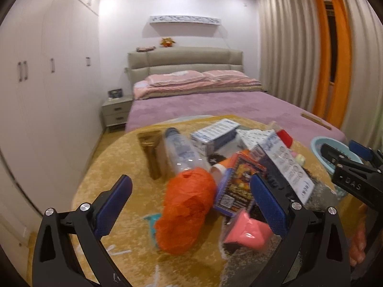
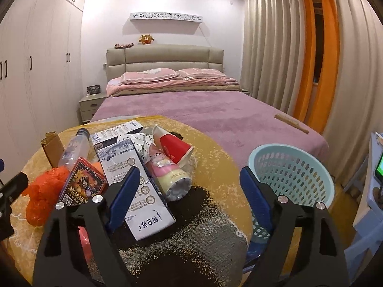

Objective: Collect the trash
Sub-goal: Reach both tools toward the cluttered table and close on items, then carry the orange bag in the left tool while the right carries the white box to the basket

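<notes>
A heap of trash lies on a round table with a gold cloth (image 1: 115, 174). It holds a crumpled orange bag (image 1: 189, 208), a clear plastic bottle (image 1: 182, 153), a purple card box (image 1: 239, 186), white cartons (image 1: 284, 165), a pink pouch (image 1: 246, 229) and a red paper cup (image 2: 173, 147). My left gripper (image 1: 191, 191) is open just above the orange bag, which lies between its fingers. My right gripper (image 2: 189, 181) is open over the table's front, its left finger above a long white carton (image 2: 141, 198). A light blue basket (image 2: 292, 174) stands at the table's right edge.
A bed with a purple cover (image 2: 215, 112) lies behind the table. White wardrobes (image 1: 47, 95) line the left wall, curtains (image 2: 287, 59) the right. A small table with a phone (image 2: 378, 167) stands at the far right. A brown cardboard piece (image 1: 150, 153) stands by the bottle.
</notes>
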`<action>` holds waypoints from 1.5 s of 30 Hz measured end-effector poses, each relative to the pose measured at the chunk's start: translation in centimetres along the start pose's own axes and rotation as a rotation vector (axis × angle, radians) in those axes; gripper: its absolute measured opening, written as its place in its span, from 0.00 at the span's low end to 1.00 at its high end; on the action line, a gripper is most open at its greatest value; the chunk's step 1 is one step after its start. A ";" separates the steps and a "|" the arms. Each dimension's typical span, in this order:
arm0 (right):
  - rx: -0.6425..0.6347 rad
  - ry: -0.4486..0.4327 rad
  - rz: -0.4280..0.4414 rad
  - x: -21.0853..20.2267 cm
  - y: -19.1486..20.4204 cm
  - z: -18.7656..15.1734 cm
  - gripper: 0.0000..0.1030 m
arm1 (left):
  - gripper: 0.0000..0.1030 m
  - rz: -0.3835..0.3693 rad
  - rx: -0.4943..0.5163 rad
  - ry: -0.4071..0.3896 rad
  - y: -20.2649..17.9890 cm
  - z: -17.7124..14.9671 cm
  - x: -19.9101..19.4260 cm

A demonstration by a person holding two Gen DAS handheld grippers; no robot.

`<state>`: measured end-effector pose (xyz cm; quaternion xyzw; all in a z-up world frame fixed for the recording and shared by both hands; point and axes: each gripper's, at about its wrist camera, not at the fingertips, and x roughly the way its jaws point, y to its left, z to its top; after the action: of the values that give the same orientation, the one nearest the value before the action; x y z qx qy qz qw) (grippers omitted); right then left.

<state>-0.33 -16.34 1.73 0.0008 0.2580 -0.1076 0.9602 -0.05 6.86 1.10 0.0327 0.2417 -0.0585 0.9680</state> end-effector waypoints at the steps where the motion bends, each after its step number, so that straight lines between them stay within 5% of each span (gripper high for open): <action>1: -0.002 -0.002 0.007 0.0 0.0 0.0 0.77 | 0.93 0.024 -0.003 -0.008 0.1 0.0 -0.2; 12: -0.090 -0.065 0.115 -0.8 -0.5 0.7 0.62 | 0.93 0.170 -0.143 0.010 5.0 -0.5 -2.3; 14: -0.092 -0.047 0.153 -0.3 -0.7 0.8 0.55 | 0.93 0.145 -0.162 0.026 5.5 -0.8 -2.3; 21: -0.100 -0.015 0.237 0.9 -0.7 0.8 0.56 | 0.93 -0.063 -0.243 0.156 5.5 -0.1 0.7; 27: -0.122 0.063 0.299 2.1 0.5 0.2 0.76 | 0.91 -0.043 -0.126 0.274 2.8 0.4 4.7; 32: -0.157 0.158 0.333 4.5 2.1 -0.6 0.77 | 0.69 -0.105 -0.152 0.405 2.7 -0.8 8.5; 42: -0.201 0.252 0.324 7.3 3.9 -1.6 0.76 | 0.43 -0.161 -0.157 0.419 2.1 -1.2 9.2; 45: -0.208 0.245 0.335 7.1 3.9 -1.9 0.55 | 0.39 -0.163 -0.156 0.395 2.0 -0.9 8.1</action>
<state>5.57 -13.88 -3.62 -0.0424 0.3787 0.0812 0.9210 6.84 8.10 -3.45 -0.0510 0.4320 -0.1102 0.8937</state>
